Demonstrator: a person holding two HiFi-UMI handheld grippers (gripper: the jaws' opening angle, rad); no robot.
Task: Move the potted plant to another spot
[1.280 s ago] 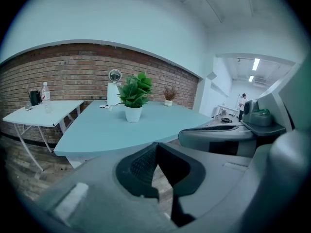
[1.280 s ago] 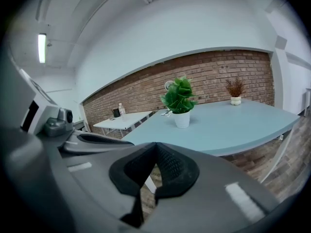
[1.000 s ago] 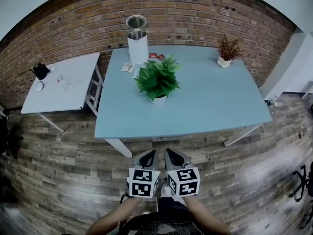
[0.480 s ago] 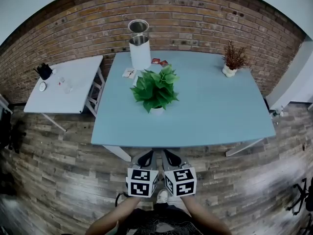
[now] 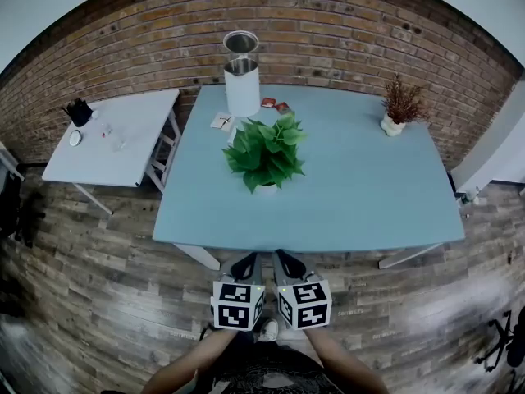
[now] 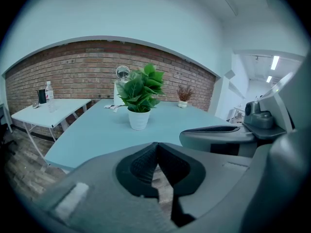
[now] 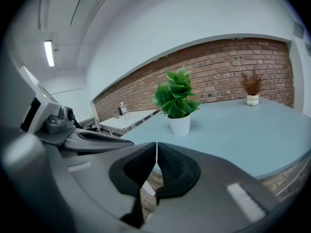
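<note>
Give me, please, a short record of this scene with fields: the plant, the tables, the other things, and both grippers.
potted plant: green leaves, white pot, upright on the blue table, left of its middle
far edge of table: white bin, with small flat items beside it
far right corner: dried plant in a small white pot
white side table: left of the blue table, a few small things on it
left gripper: shut, empty, short of the near table edge
right gripper: shut, empty, beside the left one
task state: plant not yet touched
</note>
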